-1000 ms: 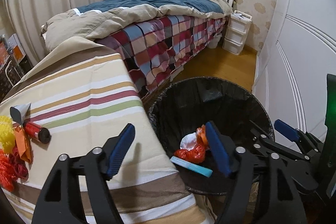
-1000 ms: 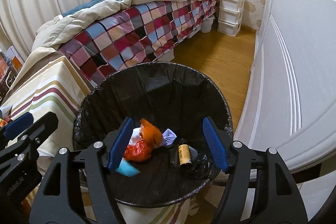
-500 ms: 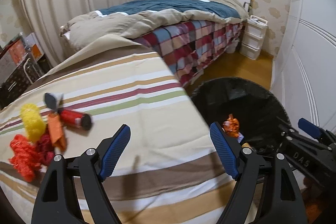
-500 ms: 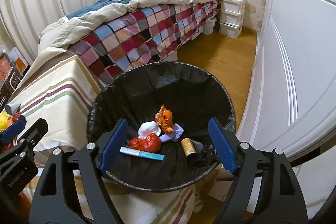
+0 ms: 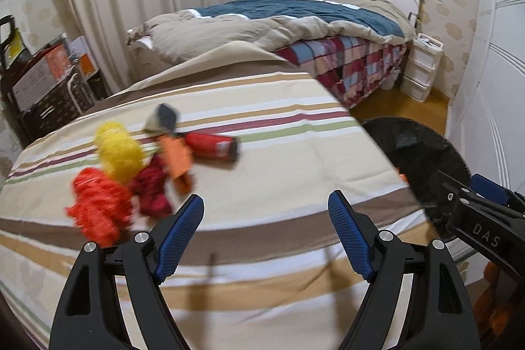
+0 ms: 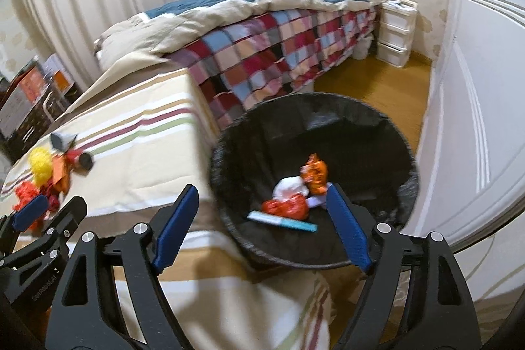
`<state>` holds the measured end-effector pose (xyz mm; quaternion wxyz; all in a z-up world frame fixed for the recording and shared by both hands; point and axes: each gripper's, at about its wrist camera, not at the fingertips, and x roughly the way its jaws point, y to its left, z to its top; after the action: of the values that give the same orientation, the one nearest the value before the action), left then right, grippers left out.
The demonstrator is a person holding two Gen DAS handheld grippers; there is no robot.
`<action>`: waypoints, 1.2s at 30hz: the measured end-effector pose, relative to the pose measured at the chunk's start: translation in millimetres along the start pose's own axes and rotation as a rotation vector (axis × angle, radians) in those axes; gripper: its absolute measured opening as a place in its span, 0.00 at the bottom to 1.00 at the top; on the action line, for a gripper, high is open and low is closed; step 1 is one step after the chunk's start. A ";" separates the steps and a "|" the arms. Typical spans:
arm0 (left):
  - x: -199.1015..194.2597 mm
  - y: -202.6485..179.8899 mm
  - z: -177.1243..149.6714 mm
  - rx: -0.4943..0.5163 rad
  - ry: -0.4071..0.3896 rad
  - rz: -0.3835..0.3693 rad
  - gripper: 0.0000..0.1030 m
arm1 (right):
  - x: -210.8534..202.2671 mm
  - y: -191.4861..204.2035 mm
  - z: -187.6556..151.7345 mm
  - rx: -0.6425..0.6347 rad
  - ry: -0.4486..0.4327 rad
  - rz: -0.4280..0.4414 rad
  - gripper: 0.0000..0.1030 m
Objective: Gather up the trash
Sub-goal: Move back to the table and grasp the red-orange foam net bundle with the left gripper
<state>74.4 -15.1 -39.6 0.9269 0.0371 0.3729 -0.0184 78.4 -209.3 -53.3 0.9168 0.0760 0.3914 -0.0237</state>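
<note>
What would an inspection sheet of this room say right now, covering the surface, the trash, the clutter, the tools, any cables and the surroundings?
Surface: striped cloth over a table, beside the bin.
Job's things: trash pile on the cloth: yellow, orange and red bits, plus a red tube. Black-lined bin already holds a blue strip, red, white and orange wrappers.
Clutter: boxes stacked at far left.
Grippers: left tool open, empty, above the cloth; right tool open, empty, near the bin.
Cables: nothing seen.
Surroundings: bed with checked quilt, white drawer unit, wood floor, curtains.
</note>
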 end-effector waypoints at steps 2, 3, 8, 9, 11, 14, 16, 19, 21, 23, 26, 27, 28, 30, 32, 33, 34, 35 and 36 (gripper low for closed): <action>-4.3 12.8 -5.2 -0.018 0.002 0.014 0.76 | 0.6 13.7 -4.2 -0.025 0.009 0.015 0.76; -6.2 19.9 -7.8 -0.030 0.004 0.021 0.76 | 0.3 19.0 -5.4 -0.034 0.012 0.018 0.76; -11.7 50.1 -19.4 -0.076 0.014 0.060 0.76 | 0.5 46.5 -11.5 -0.087 0.025 0.039 0.76; -12.4 56.8 -21.7 -0.088 0.019 0.067 0.76 | 0.8 53.0 -12.8 -0.102 0.028 0.040 0.76; -12.6 67.7 -25.8 -0.108 0.028 0.078 0.76 | 1.0 62.8 -15.1 -0.122 0.033 0.048 0.76; -12.2 81.2 -28.9 -0.137 0.040 0.088 0.76 | 0.5 78.1 -19.3 -0.153 0.039 0.064 0.76; -13.6 89.9 -30.9 -0.147 0.042 0.098 0.76 | 0.0 88.0 -21.4 -0.174 0.043 0.072 0.76; -15.5 97.8 -33.0 -0.150 0.046 0.109 0.76 | 0.6 99.2 -22.9 -0.200 0.049 0.087 0.76; -17.4 102.7 -36.5 -0.162 0.055 0.104 0.76 | 0.6 105.4 -24.4 -0.215 0.051 0.095 0.76; -20.2 106.6 -41.5 -0.173 0.066 0.089 0.76 | 0.9 109.7 -25.1 -0.227 0.054 0.100 0.76; -26.8 109.4 -48.3 -0.174 0.066 0.083 0.76 | 1.3 113.4 -25.7 -0.232 0.059 0.107 0.76; -27.4 109.9 -48.8 -0.173 0.065 0.085 0.76 | 2.2 113.9 -25.3 -0.232 0.060 0.108 0.76; -28.4 111.5 -49.4 -0.176 0.064 0.088 0.76 | 2.7 114.6 -25.4 -0.232 0.060 0.110 0.76; -28.3 115.6 -49.5 -0.185 0.064 0.095 0.76 | 2.5 116.2 -25.3 -0.235 0.060 0.114 0.76; -26.8 120.8 -49.1 -0.197 0.067 0.102 0.77 | 1.9 119.3 -26.8 -0.244 0.060 0.118 0.76; -25.1 124.1 -48.5 -0.207 0.070 0.106 0.77 | 1.0 121.3 -28.8 -0.248 0.060 0.120 0.76; -24.4 126.0 -47.8 -0.212 0.071 0.109 0.77 | 0.9 123.0 -29.2 -0.252 0.060 0.123 0.76; -23.9 127.3 -47.1 -0.213 0.070 0.112 0.77 | 1.2 124.2 -29.4 -0.254 0.060 0.124 0.76; -23.1 128.4 -45.7 -0.210 0.065 0.121 0.77 | 1.2 125.8 -30.0 -0.257 0.062 0.127 0.76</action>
<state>34.1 116.8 -49.3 0.9126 -0.0373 0.3995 0.0782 70.7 -80.3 -59.4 0.9061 -0.0167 0.4136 0.0872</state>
